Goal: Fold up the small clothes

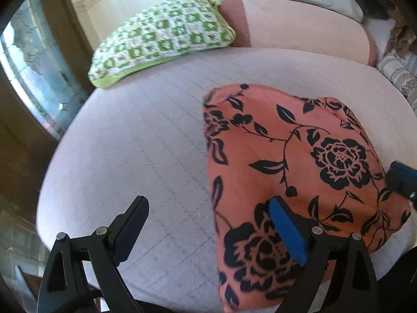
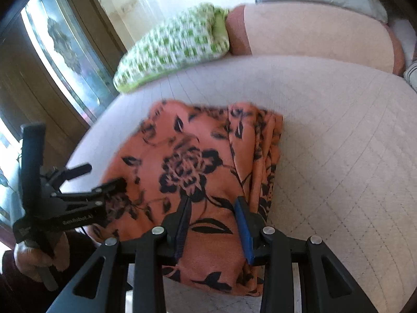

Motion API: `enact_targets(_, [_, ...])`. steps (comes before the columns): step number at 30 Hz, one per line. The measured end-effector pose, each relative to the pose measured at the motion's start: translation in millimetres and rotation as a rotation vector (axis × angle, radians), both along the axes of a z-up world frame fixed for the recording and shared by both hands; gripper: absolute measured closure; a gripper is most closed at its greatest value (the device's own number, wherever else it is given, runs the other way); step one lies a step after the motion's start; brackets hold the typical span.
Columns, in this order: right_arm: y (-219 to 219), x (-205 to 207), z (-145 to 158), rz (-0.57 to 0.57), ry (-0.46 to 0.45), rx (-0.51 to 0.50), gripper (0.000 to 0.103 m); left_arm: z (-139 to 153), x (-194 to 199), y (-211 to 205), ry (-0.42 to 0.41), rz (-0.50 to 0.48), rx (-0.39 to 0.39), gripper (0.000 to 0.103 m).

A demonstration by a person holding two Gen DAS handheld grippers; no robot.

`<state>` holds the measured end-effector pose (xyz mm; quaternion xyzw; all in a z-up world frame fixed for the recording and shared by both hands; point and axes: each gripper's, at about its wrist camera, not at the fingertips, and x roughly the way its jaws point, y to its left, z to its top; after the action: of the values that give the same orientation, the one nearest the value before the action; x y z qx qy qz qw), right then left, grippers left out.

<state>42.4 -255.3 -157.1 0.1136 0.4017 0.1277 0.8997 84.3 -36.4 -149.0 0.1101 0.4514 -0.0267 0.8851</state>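
A pale quilted bedcover (image 1: 146,140) spreads across the middle of both views. At about eleven o'clock on it lies a green-and-white patterned pillow (image 1: 164,34), just beside a pink bolster (image 1: 307,28) running toward one o'clock, with a striped cloth (image 1: 398,70) at three o'clock. A window (image 2: 65,49) in a brown frame fills the nine to ten o'clock side.
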Motion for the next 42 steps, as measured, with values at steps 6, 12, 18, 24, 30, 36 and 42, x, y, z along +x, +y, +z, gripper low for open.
enact_targets(6, [7.5, -34.3, 32.1, -0.048, -0.173, -0.069, 0.065, 37.8, -25.5, 4.6, -0.096, 0.025, 0.019, 0.009])
enact_targets(12, [28.0, -68.2, 48.3, -0.065, -0.244, -0.124, 0.065, 77.0, -58.0, 7.5, -0.208, 0.056, 0.056, 0.009])
enact_targets(18, [32.9, -95.6, 66.0, -0.112, -0.295, -0.120, 0.063, 104.8, -77.4, 23.7, -0.275, 0.065, 0.025, 0.009])
enact_targets(24, [39.8, -115.6, 85.8, -0.122, -0.345, -0.115, 0.046, 121.3, -86.8, 32.3, -0.302, 0.070, -0.029, 0.009])
enact_targets(30, [48.2, -122.5, 101.4, -0.128, -0.378, -0.121, 0.046, 129.4, -93.2, 35.7, -0.329, 0.070, -0.042, 0.009])
enact_targets(36, [50.6, -125.6, 110.7, -0.139, -0.401, -0.115, 0.046, 136.5, -98.3, 38.1, -0.356, 0.062, -0.041, 0.009])
enact_targets(42, [51.2, -119.5, 111.7, -0.147, -0.391, -0.128, 0.046, 140.6, -102.1, 38.8, -0.368, 0.051, -0.046, 0.009])
